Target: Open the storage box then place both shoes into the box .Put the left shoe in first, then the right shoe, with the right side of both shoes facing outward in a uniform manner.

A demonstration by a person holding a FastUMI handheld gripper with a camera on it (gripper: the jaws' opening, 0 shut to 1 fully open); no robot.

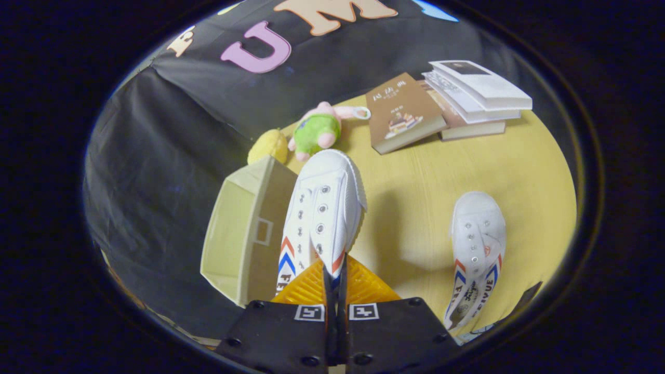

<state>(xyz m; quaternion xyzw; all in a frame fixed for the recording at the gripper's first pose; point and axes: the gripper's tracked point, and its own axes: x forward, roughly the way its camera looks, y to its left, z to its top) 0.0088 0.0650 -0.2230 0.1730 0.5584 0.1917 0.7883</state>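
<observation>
My gripper (335, 275) is shut on a white canvas shoe (324, 208) with red and blue chevrons on its sides. Both fingers pinch the shoe's collar and the shoe hangs in the air, toe pointing away from me. To its left stands the beige storage box (244, 234), lid off, its inside bare. The second white shoe (475, 249) lies on the yellow table (415, 171) to the right of the fingers, toe pointing away.
Beyond the held shoe lie a green and pink plush toy (317, 130) and a yellow lemon-like toy (268, 146). A brown book (402, 111) and a stack of books (475, 96) sit at the table's far right. Black cloth wall stands behind and left.
</observation>
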